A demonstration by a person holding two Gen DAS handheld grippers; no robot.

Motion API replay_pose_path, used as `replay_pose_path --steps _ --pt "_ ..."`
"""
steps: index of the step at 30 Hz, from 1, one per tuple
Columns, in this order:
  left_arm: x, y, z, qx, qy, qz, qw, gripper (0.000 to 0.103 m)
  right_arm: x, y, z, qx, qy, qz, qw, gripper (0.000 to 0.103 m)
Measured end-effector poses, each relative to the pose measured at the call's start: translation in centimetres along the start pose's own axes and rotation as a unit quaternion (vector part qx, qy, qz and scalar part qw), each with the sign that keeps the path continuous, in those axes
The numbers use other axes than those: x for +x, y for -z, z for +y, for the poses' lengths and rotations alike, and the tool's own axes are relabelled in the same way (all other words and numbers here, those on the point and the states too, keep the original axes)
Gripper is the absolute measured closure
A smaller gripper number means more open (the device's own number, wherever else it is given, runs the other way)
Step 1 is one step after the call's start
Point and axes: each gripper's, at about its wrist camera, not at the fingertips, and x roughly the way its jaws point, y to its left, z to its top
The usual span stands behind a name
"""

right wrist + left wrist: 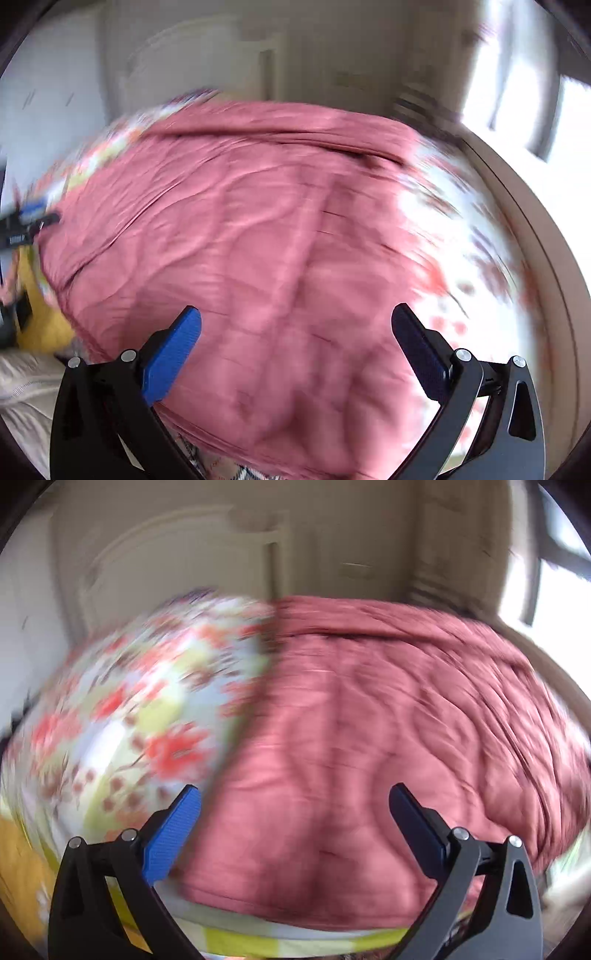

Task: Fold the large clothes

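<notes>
Blur worries me: with my left tongs (295, 794) and right tongs (295, 314) both wide and empty over the pink quilted garment (258, 240) spread on the floral bedsheet (129, 709), I may pinch both layers.

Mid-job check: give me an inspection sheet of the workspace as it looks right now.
Surface: bed with floral sheet; both views motion-blurred.
Job's things: pink quilted cover spread over the bed, wrinkled, not folded.
Clutter: yellow fabric at the bed's left edge; beige cloth below it.
Grippers: left gripper open, empty, above the pink cover; right gripper open, empty, likewise.
Cables: nothing seen.
Surroundings: cream panelled wall beyond the bed; bright window to the right.
</notes>
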Motion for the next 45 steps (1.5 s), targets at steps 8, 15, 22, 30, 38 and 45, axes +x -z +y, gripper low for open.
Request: replay_pose_path --steps 8,15,22,30,38,45 --pt "2.4 0.0 4.7 -0.092 0.039 0.035 0.9944 0.005 -1.9 5.4 -6.4 0.121 -0.018 -0.001 0.992 0.004" --pt "1.8 1.1 2.4 -0.065 0.088 0.047 0.9929 0.031 -2.3 6.0 -3.9 0.109 -0.083 -0.012 0.991 0.039" --pt "2.4 1.0 0.6 -0.045 0.095 0.04 0.9937 0.021 -0.3 4.6 -2.3 0.157 -0.158 -0.018 0.975 0.046" --pt "1.6 0.6 0.4 -0.064 0.168 0.049 0.9825 0.087 -0.4 5.2 -1.7 0.159 -0.152 -0.04 0.975 0.082" --pt "-10.8 1.7 5.5 -0.125 0.317 -0.057 0.9382 0.092 -11.1 5.4 -2.0 0.142 -0.228 -0.14 0.953 0.084" --pt "-15.6 -2.6 10.2 -0.192 0.414 -0.126 0.8806 0.093 -20.7 0.6 -1.4 0.095 -0.227 -0.259 0.934 0.084"
